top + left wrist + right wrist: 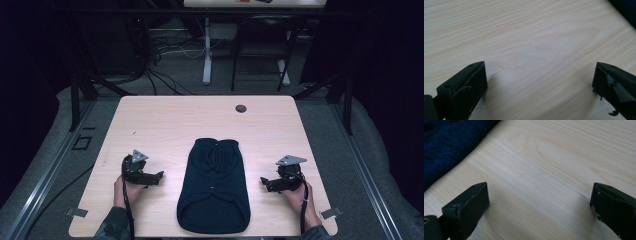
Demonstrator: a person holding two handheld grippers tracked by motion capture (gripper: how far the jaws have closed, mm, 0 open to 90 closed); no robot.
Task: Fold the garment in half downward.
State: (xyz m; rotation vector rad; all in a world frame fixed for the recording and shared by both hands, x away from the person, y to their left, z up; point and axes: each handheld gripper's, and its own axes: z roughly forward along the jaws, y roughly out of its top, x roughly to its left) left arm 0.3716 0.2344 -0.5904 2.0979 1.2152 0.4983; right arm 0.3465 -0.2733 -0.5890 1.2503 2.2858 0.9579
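A dark blue garment (pixel 214 186) is laid flat on the worktop (pixel 165 120), lengthwise from the near edge toward the middle, with its narrower end pointing away from the person. It appears to be smoothed out and centred so that both sides can be reached equally, which suggests that it is set up for folding or a similar two-handed handling.

The left hand-held gripper (pixel 159 176) is rested on the worktop just left of the garment, and the right hand-held gripper (pixel 263 182) is placed just right of it; neither is in contact with the cloth. Both are pointed inward at the garment, as if readiness for a grasp on each side edge is intended.

In the left gripper view, the jaws are seen spread wide apart over bare wood, with a corner of the garment (pixel 625 10) at the upper right. In the right gripper view, the jaws are likewise held wide apart with nothing between them, and the knitted blue fabric (pixel 446 145) is visible at the upper left. The symmetrical placement is judged to be a starting stance.
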